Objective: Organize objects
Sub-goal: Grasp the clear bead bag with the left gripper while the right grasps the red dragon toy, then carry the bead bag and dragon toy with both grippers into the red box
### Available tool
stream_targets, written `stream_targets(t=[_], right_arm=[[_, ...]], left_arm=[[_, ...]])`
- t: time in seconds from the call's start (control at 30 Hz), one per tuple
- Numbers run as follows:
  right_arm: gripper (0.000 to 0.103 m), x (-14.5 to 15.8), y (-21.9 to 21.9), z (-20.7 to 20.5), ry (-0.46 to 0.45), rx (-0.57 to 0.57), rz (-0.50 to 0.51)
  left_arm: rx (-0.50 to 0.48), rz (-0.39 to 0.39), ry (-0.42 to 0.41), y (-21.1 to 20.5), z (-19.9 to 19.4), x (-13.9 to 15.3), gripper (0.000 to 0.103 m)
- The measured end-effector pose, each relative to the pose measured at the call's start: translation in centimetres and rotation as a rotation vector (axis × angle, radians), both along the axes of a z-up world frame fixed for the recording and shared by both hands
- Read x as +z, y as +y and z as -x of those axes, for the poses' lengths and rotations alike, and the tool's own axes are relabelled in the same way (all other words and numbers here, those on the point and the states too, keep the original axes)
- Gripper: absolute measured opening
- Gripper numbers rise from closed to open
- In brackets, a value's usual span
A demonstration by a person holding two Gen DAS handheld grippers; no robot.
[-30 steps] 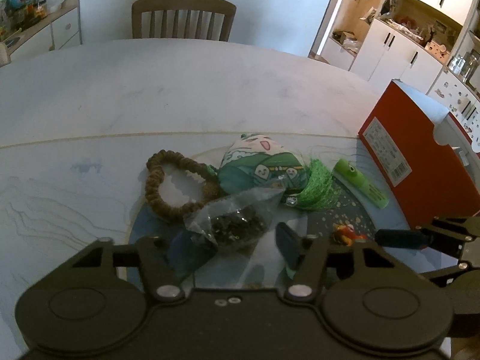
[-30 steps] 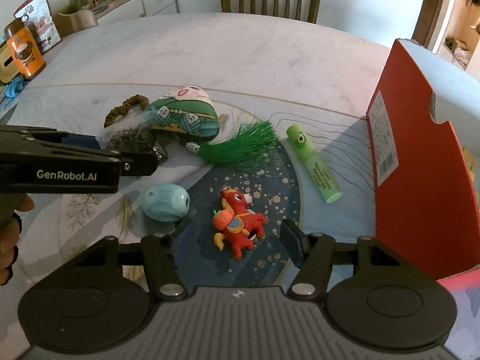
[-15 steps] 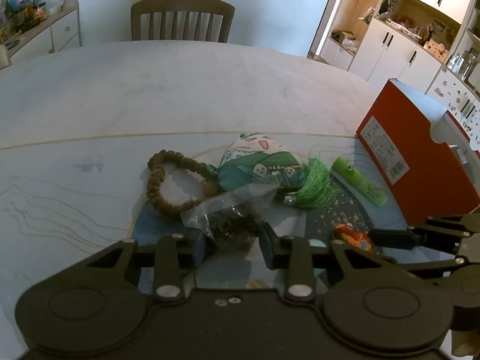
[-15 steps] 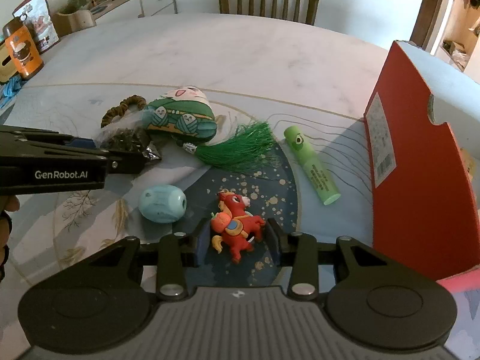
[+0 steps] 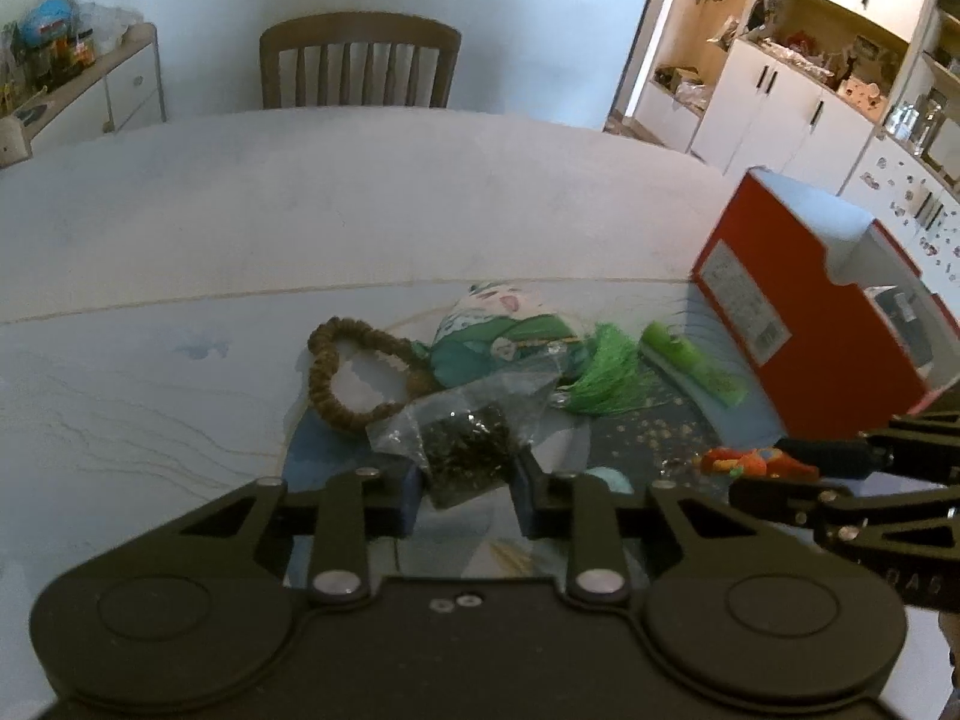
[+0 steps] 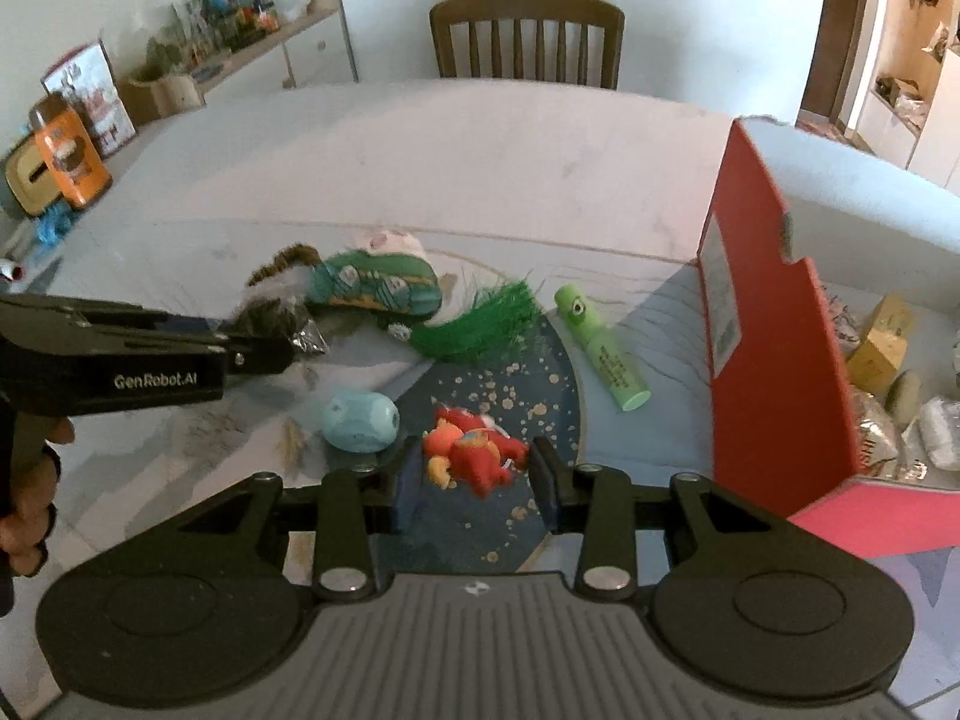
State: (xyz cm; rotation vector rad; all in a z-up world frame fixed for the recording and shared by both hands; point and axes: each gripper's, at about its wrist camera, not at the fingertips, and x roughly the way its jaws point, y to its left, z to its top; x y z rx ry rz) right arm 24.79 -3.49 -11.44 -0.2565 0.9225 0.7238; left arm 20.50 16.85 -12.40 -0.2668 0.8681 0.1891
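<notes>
A clear plastic bag of dark bits (image 5: 468, 450) sits between the fingers of my left gripper (image 5: 467, 495), which is shut on it. From the right wrist view, the left gripper (image 6: 264, 351) comes in from the left with the bag (image 6: 279, 318) at its tip. My right gripper (image 6: 475, 480) is shut on a red and orange toy horse (image 6: 474, 456), which lies tilted between the pads. The left wrist view shows the horse (image 5: 744, 461) in the right gripper (image 5: 780, 468) at the right edge.
On the patterned table lie a brown bead bracelet (image 5: 336, 372), a green plush pouch with a tassel (image 6: 378, 288), a green tube (image 6: 600, 354) and a blue egg-shaped thing (image 6: 360, 420). A tall red box (image 6: 774, 330) with packets inside stands at the right. A chair (image 6: 528, 36) stands behind.
Both grippers went from open to shut: the left closed on the plastic bag, the right closed on the toy horse, which now tilts between its pads.
</notes>
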Motion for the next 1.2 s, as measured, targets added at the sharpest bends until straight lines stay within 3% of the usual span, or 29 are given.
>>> stream_targets(t=[0.6, 0.87, 1.2], right_arm=[[0.036, 7.0, -5.6, 0.9, -0.025, -0.018, -0.103], [0.037, 9.5, -9.4, -0.1, -0.064, -0.051, -0.167], [0.037, 11.0, -15.0, -3.1, -0.122, -0.124, -0.209]], left_arm=[[-0.120, 0.032, -0.006, -4.8, 1.4, 6.3, 0.028], [-0.191, 0.039, -0.020, -8.1, 0.2, 8.7, 0.028], [-0.262, -0.009, -0.045, -13.3, -3.2, 11.3, 0.028]])
